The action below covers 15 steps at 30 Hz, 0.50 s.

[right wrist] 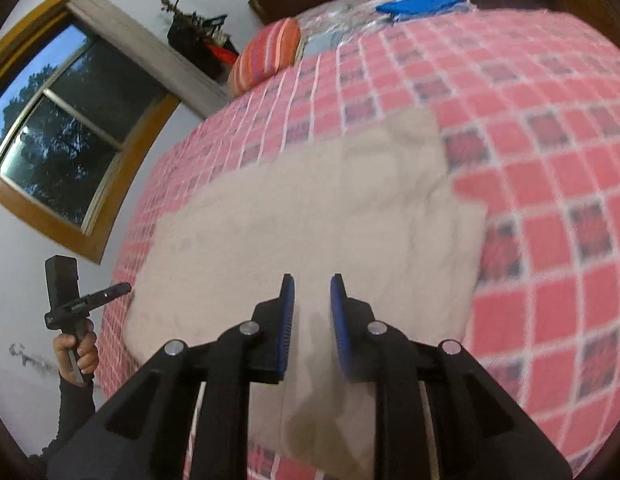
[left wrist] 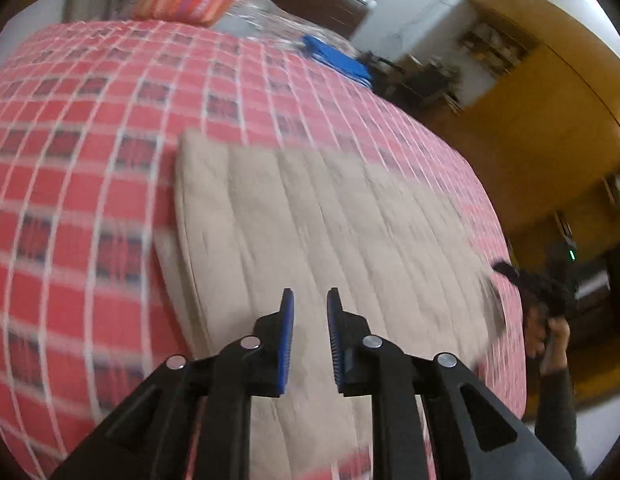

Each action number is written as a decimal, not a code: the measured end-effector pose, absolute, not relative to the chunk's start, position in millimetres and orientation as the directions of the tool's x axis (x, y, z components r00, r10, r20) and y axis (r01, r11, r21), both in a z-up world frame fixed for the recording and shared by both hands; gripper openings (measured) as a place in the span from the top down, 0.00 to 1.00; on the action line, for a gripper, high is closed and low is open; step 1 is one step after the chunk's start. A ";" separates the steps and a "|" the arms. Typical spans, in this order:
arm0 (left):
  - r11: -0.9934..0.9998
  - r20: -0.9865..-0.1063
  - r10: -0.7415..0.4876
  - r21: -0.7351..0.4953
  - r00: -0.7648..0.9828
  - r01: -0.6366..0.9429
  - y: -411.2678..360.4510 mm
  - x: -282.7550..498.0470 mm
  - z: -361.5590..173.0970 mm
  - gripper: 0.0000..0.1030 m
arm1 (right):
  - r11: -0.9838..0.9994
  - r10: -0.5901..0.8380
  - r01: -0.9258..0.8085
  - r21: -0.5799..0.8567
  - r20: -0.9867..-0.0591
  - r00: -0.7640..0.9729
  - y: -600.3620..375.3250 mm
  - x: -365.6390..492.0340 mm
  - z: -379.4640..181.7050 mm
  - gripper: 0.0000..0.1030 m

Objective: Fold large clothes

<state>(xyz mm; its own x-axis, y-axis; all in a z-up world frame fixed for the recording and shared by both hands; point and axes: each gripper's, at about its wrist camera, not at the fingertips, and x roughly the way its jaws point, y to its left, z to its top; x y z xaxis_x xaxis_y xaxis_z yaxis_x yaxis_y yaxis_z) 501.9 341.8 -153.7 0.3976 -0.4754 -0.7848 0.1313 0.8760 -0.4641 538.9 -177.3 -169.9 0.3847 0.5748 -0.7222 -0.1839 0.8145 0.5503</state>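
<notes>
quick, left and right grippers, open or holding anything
Left gripper: open, holding nothing, above the beige garment.
Right gripper: open, holding nothing, above the same garment.

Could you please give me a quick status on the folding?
Left gripper open, empty. Right gripper open, empty. Beige garment flat on checked bedspread, partly folded. Nothing in the way.

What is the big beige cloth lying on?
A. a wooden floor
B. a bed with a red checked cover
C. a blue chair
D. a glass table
B: in both views the beige cloth lies flat on the red checked cover of a bed, with a striped pillow at the far end. Both tools, left and right, are open above it and hold nothing.
</notes>
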 end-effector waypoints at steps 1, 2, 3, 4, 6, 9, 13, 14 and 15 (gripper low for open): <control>0.887 -0.798 -0.457 -0.445 0.392 0.127 337.2 499.7 -162.4 0.84 | 0.825 0.561 -0.180 0.536 -0.741 0.369 -170.2 537.2 -179.3 0.81; 0.896 -0.812 -0.437 -0.429 0.388 0.111 338.2 497.4 -174.1 0.88 | 0.838 0.542 -0.169 0.518 -0.760 0.358 -164.8 537.8 -189.3 0.83; 0.898 -0.817 -0.431 -0.432 0.384 0.087 342.3 497.8 -184.4 0.96 | 0.849 0.525 -0.154 0.505 -0.775 0.353 -162.4 539.3 -197.8 0.91; 0.893 -0.815 -0.436 -0.445 0.383 0.069 346.4 498.1 -190.5 0.98 | 0.859 0.508 -0.138 0.493 -0.787 0.348 -159.3 544.2 -207.5 0.94; 0.867 -0.798 -0.472 -0.497 0.375 0.036 356.5 499.6 -195.6 0.98 | 0.865 0.497 -0.115 0.488 -0.799 0.338 -156.9 548.1 -211.7 0.96; 0.883 -0.796 -0.450 -0.464 0.405 0.069 354.5 486.4 -168.7 0.97 | 0.865 0.494 -0.121 0.487 -0.786 0.371 -157.7 533.8 -188.5 0.89; 0.842 -0.732 -0.536 -0.495 0.420 0.214 332.9 450.1 -136.2 0.91 | 0.831 0.555 -0.221 0.511 -0.724 0.411 -151.9 483.0 -159.4 0.89; 0.830 -0.726 -0.556 -0.503 0.404 0.238 323.0 442.7 -135.5 0.90 | 0.825 0.564 -0.234 0.515 -0.725 0.396 -145.2 470.1 -158.8 0.89; 0.823 -0.731 -0.568 -0.503 0.378 0.264 310.8 437.6 -140.3 0.90 | 0.828 0.561 -0.248 0.504 -0.737 0.377 -135.0 463.2 -164.4 0.89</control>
<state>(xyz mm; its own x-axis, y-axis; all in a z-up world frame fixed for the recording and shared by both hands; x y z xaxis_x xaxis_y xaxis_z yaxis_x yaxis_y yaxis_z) 437.6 310.8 -140.3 0.3781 -0.5678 -0.7311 0.2638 0.8231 -0.5029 463.2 -135.0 -164.4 0.3770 0.5612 -0.7368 -0.2479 0.8276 0.5036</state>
